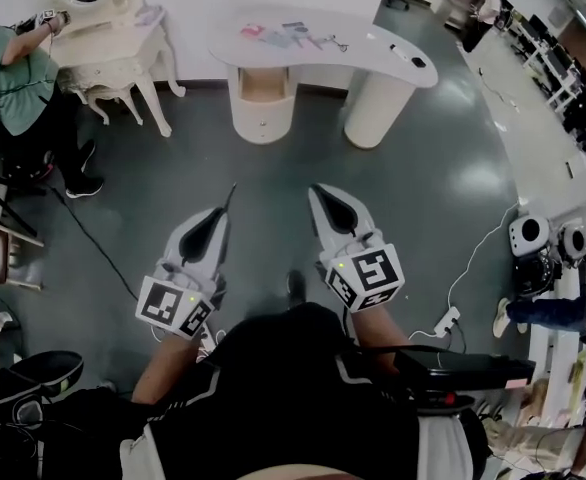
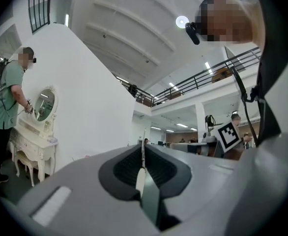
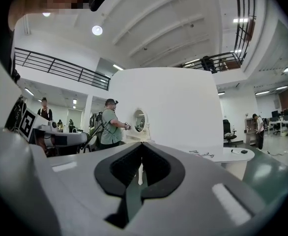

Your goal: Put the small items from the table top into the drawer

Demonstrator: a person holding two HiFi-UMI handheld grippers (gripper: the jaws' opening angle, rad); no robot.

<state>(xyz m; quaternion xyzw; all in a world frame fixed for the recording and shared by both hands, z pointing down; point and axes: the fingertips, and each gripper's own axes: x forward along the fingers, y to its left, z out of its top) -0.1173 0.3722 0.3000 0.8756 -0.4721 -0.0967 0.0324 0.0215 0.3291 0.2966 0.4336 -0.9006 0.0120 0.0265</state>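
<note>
Small items are well ahead of me. Nearest, my left hand-held gripper and right hand-held gripper hang over the floor, pointing forward, each with its jaws pressed together on nothing. Farther off, on the white counter, the items lie scattered. They look light, flat and thin, so I'd pinch each by an edge.

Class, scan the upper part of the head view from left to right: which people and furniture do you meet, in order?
person in a green top → ornate white dressing table → curved white table → standing person in a white top
</note>
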